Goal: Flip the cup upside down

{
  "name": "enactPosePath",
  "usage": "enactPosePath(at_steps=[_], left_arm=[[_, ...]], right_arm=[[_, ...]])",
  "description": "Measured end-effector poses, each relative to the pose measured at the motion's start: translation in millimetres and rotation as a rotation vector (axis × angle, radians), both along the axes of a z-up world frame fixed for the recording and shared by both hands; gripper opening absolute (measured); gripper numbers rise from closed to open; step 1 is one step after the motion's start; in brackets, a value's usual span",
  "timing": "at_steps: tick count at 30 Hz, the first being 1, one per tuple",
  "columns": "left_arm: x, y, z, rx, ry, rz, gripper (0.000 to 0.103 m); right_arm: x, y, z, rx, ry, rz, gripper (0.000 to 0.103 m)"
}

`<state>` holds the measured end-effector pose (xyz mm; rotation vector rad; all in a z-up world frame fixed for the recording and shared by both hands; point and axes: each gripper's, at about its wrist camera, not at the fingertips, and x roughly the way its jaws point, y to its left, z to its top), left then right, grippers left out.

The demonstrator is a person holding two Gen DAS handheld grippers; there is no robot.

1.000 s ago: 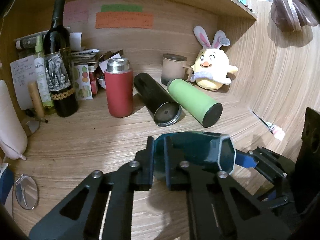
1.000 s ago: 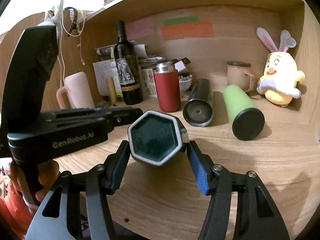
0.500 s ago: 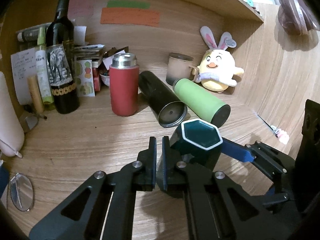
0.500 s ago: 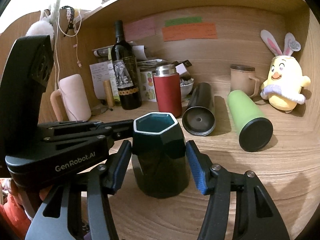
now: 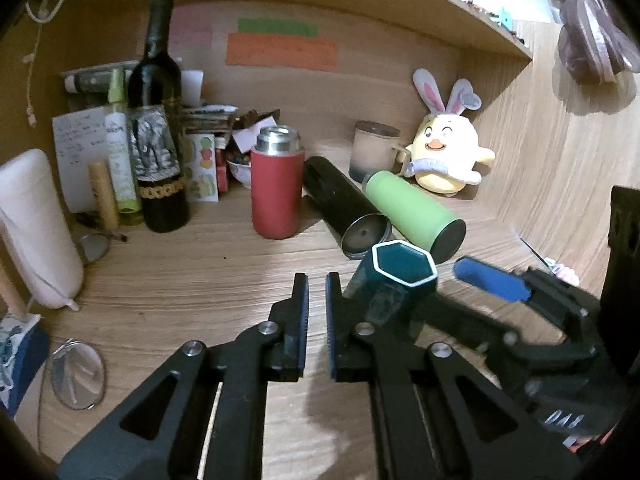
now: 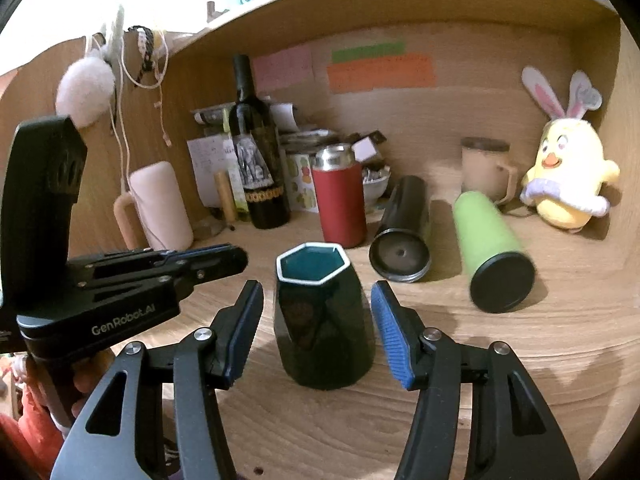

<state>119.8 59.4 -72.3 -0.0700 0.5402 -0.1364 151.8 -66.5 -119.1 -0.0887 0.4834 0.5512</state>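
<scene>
A dark teal hexagonal cup [image 6: 322, 320] with a white rim stands on the wooden desk with its hexagonal opening up. My right gripper [image 6: 318, 334] is open, its blue-padded fingers [image 6: 390, 328] on either side of the cup with a small gap on each side. In the left wrist view the cup [image 5: 400, 276] stands just right of my left gripper [image 5: 316, 320], whose jaws are nearly closed on nothing. The left gripper also shows in the right wrist view [image 6: 224, 258], left of the cup.
Behind the cup lie a black flask [image 6: 402, 236] and a green flask [image 6: 492, 252]. A red flask [image 6: 340, 196], a wine bottle [image 6: 258, 160], a beige mug [image 6: 486, 170] and a plush chick [image 6: 568, 176] stand further back. A pink mug [image 6: 158, 204] and round mirror [image 5: 76, 376] lie left.
The cup went from lying on its side between the right fingers to standing on the desk, opening up. The right fingers have opened off it. The left gripper drew back to the left.
</scene>
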Motion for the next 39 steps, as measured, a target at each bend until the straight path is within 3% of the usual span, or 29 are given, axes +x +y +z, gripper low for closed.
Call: enactPosePath(at_steps=[2, 6, 9, 11, 13, 18, 24, 39], left_arm=[[-9.3, -0.4, 5.7, 0.002, -0.014, 0.002, 0.010], [-30.3, -2.0, 19.2, 0.003, -0.053, 0.006, 0.027], [-48.9, -5.0, 31.2, 0.011, -0.099, 0.012, 0.042], [-61.2, -7.4, 40.0, 0.015, -0.132, 0.020, 0.060], [-73.7, -9.1, 48.4, 0.015, -0.165, 0.031, 0.071], [-102.9, -13.2, 64.4, 0.043, -0.257, 0.095, 0.100], [-124.8, -22.4, 75.1, 0.074, -0.313, 0.108, 0.103], [-126.3, -24.8, 73.4, 0.085, -0.312, 0.148, 0.103]], right_arm=[[-6.8, -5.6, 8.8, 0.009, -0.012, 0.001, 0.055], [-23.7, -18.1, 27.8, 0.027, -0.065, -0.024, 0.073], [-39.6, -26.9, 44.4, 0.038, -0.117, -0.045, 0.084], [-52.1, -33.3, 54.4, 0.046, -0.153, -0.060, 0.088], [-61.7, -38.2, 62.2, 0.055, -0.175, -0.063, 0.101], [-82.5, -53.8, 74.6, 0.077, -0.227, -0.096, 0.103], [-98.4, -66.3, 85.6, 0.107, -0.248, -0.113, 0.103], [-109.4, -68.3, 89.0, 0.101, -0.272, -0.124, 0.103]])
